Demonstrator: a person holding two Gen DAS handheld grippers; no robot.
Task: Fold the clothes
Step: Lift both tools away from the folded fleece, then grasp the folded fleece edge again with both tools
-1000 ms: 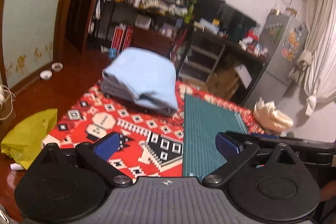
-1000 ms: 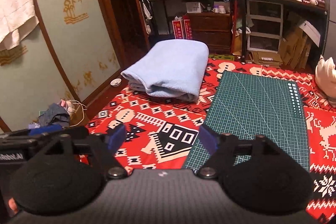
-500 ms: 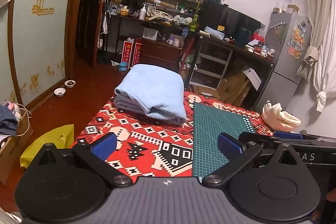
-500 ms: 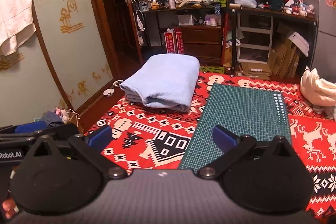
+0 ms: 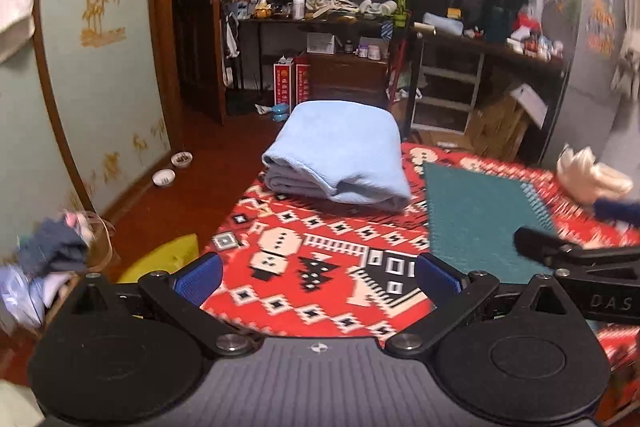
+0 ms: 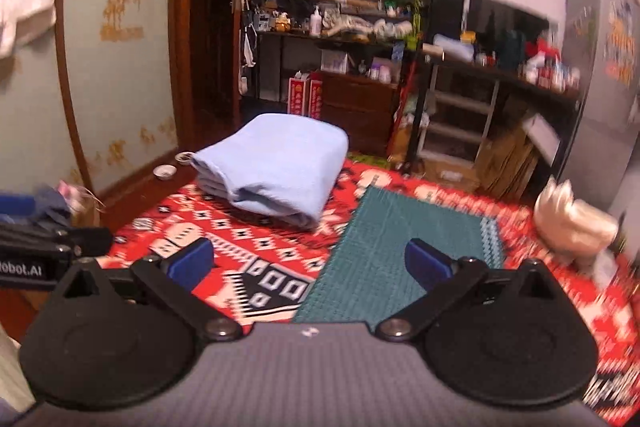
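A folded light-blue garment (image 5: pixel 340 155) (image 6: pixel 272 167) lies in a thick stack on the far left part of the red patterned cloth (image 5: pixel 320 267) (image 6: pixel 224 239). My left gripper (image 5: pixel 318 277) hovers well short of it, open, with nothing between its blue pads. My right gripper (image 6: pixel 310 263) is also open and holds nothing, above the near edge of the cloth and the green mat. In the left wrist view the other gripper's black finger (image 5: pixel 560 255) reaches in from the right.
A green cutting mat (image 5: pixel 484 219) (image 6: pixel 408 247) lies right of the garment. A cream bundle of cloth (image 5: pixel 592 179) (image 6: pixel 572 227) sits at the far right. A yellow bag (image 5: pixel 164 259), a clothes pile (image 5: pixel 52 259) and two small bowls (image 5: pixel 172 169) lie on the floor left; cluttered shelves behind.
Both views have tilted up and rolled level, pulling back from the folded garment, which stays put. The right gripper's pads have spread wider apart.
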